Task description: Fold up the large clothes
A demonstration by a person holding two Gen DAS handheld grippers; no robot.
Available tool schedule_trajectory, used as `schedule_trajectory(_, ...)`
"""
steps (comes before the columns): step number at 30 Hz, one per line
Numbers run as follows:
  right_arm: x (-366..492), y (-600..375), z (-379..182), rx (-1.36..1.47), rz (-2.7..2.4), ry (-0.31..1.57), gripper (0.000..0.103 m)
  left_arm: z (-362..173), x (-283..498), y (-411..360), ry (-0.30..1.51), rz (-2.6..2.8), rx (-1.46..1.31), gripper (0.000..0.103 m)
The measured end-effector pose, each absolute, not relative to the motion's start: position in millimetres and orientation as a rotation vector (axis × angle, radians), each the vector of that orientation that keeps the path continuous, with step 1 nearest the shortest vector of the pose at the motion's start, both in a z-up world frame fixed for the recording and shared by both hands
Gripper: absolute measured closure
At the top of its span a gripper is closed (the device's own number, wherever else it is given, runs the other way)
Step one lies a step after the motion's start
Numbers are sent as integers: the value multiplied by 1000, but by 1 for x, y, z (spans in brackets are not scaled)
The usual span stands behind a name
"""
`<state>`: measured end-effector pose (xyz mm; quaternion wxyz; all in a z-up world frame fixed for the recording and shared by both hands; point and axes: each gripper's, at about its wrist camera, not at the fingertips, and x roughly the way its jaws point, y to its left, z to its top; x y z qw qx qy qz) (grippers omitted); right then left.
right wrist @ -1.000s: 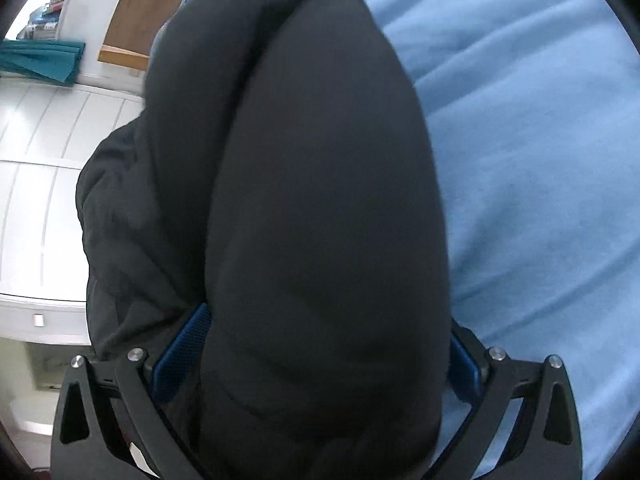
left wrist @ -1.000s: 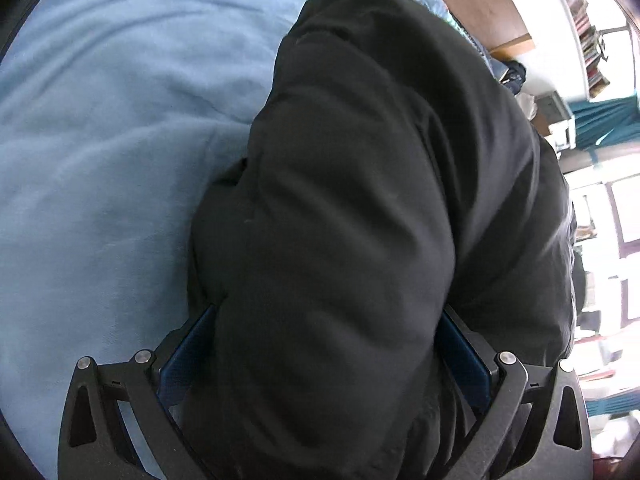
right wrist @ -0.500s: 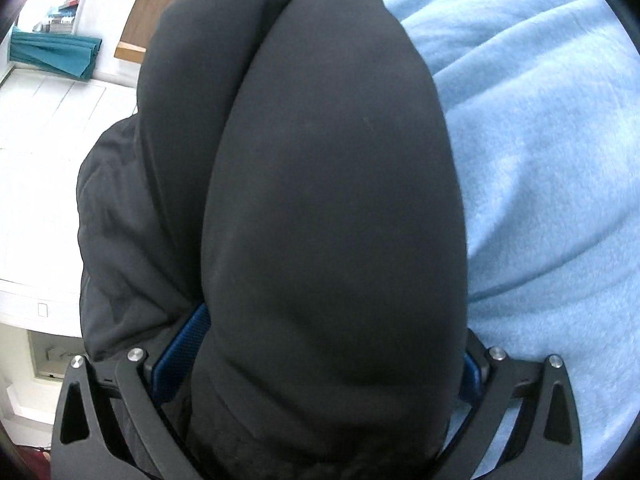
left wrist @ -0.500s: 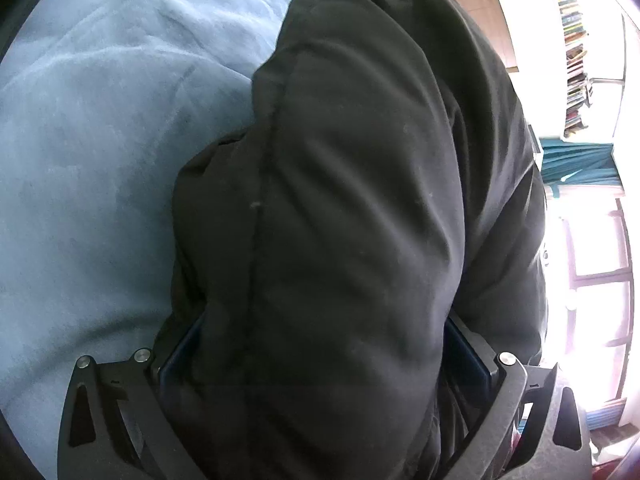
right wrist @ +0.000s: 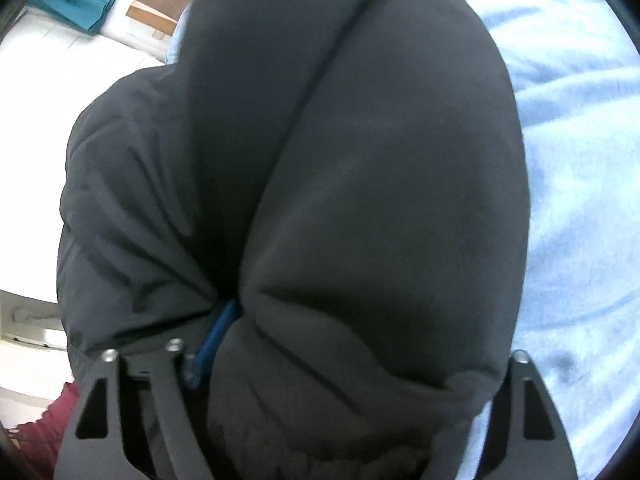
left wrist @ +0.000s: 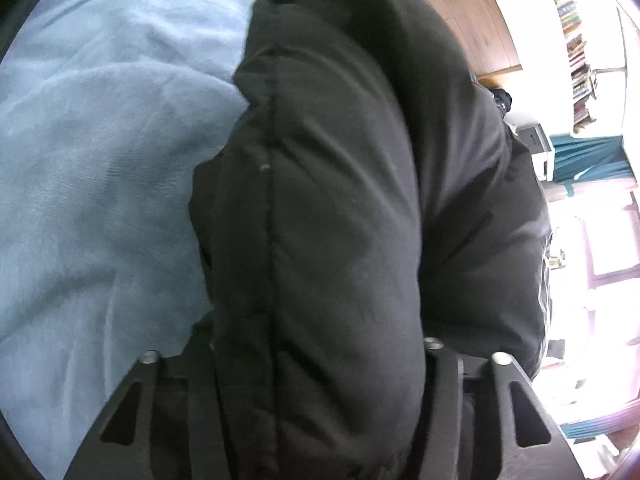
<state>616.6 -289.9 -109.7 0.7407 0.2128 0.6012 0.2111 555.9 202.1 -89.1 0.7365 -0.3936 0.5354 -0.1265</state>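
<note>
A thick black padded jacket (left wrist: 340, 208) fills the left wrist view, held above a light blue blanket (left wrist: 100, 160). My left gripper (left wrist: 316, 360) is shut on a bunched fold of it; the fabric hides the fingertips. In the right wrist view the same black jacket (right wrist: 360, 200) bulges between the fingers. My right gripper (right wrist: 344, 344) is shut on another thick fold; only one blue pad (right wrist: 218, 332) shows at the left. The jacket hangs between both grippers, over the blanket (right wrist: 580, 200).
A wooden headboard (left wrist: 460, 12), bookshelves (left wrist: 576, 40) and a teal curtain (left wrist: 588, 160) stand beyond the bed on the left view's right. White furniture (right wrist: 48, 80) and teal cloth (right wrist: 76, 0) lie at the right view's left. Dark red fabric (right wrist: 52, 432) shows at bottom left.
Both grippers have closed tighter on the jacket: the jaws stand much nearer each other than a second ago. The jacket has bunched up more between the fingers.
</note>
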Motion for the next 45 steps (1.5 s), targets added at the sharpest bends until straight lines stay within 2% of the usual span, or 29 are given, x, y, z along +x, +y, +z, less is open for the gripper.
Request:
schedule_trajectory(2, 613, -275, -98, 400, 462, 1307, 65, -78, 555, 192, 1172, -260, -837, 69)
schedule_trajectory(5, 608, -263, -84, 360, 457, 1294, 79, -59, 544, 185, 1149, -252, -841, 76)
schedule_trajectory(10, 594, -252, -50, 380, 477, 1240, 86, -21, 532, 172, 1091, -307, -861, 79)
schedule_trajectory(17, 578, -231, 22, 359, 558, 1137, 88, 53, 518, 159, 976, -438, -839, 83)
schedule_trajectory(23, 550, -254, 80, 381, 602, 1101, 88, 95, 493, 171, 924, -476, -841, 83)
schedule_trajectory(26, 529, -270, 92, 420, 604, 1107, 88, 93, 485, 183, 909, -469, -866, 83)
schedule_trajectory(30, 550, -265, 77, 428, 592, 1136, 88, 78, 473, 185, 938, -438, -833, 83)
schedule_trajectory(36, 573, -261, -6, 437, 506, 1235, 87, -18, 470, 208, 1040, -303, -800, 81)
schedule_trajectory(40, 575, -275, -45, 499, 478, 1194, 77, -45, 454, 226, 979, -317, -814, 74)
schedule_trajectory(43, 573, -275, -65, 503, 466, 1170, 59, -53, 448, 229, 960, -319, -785, 61)
schedule_trajectory(45, 570, -278, -68, 505, 464, 1145, 53, -53, 447, 234, 942, -307, -780, 51)
